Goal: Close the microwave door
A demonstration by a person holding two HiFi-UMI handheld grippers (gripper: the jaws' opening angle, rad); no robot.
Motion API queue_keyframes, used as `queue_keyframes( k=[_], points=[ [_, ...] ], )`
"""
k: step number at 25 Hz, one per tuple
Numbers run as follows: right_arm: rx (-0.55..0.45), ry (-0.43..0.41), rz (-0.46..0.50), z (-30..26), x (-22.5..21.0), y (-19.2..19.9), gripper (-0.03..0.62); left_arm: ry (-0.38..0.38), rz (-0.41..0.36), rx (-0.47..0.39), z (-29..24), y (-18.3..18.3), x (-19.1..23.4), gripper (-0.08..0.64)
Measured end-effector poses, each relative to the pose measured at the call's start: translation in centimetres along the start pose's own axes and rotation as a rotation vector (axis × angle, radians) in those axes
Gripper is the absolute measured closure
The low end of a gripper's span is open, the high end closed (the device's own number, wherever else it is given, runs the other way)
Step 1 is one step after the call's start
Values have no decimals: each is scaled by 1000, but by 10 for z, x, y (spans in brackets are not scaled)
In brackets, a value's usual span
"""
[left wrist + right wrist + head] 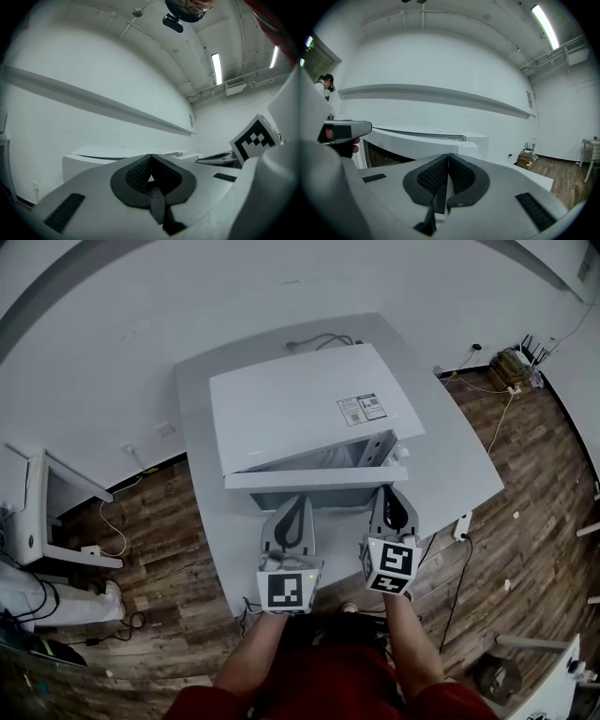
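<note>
Left tool (pixel 294 507) and right tool (pixel 391 498), both pressed together on nothing, sit just before the ajar microwave door (pixel 314 479); pushing its gaping end, nearest the right tool, squarely inward should shut it.

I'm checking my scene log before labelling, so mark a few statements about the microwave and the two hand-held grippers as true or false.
1. The microwave door is ajar. True.
2. The left hand-held gripper grips a cup. False: its jaws are together and empty.
3. The right hand-held gripper is in front of the door. True.
4. The microwave stands on a chair. False: it stands on the table.
</note>
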State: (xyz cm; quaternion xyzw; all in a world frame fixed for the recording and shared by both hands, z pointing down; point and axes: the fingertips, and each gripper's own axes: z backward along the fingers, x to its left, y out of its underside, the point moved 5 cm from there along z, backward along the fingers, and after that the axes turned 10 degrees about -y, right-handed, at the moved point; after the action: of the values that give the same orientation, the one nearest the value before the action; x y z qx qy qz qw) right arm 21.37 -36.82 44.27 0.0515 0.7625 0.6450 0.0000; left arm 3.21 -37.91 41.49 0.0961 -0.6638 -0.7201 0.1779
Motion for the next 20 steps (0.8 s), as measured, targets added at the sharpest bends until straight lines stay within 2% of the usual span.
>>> queue_keyframes(
  k=[5, 12, 20],
  points=[
    [-22, -36, -33, -17, -17, -2, 565, -49, -27, 4, -8, 1, -6, 534],
    [-19, -141, -37, -42, -23, 1, 565, -141, -63, 6, -15, 1, -14, 534],
    [-33, -182, -33, -56, -24, 0, 565, -193, -81, 3, -21, -1, -13, 534]
  ],
)
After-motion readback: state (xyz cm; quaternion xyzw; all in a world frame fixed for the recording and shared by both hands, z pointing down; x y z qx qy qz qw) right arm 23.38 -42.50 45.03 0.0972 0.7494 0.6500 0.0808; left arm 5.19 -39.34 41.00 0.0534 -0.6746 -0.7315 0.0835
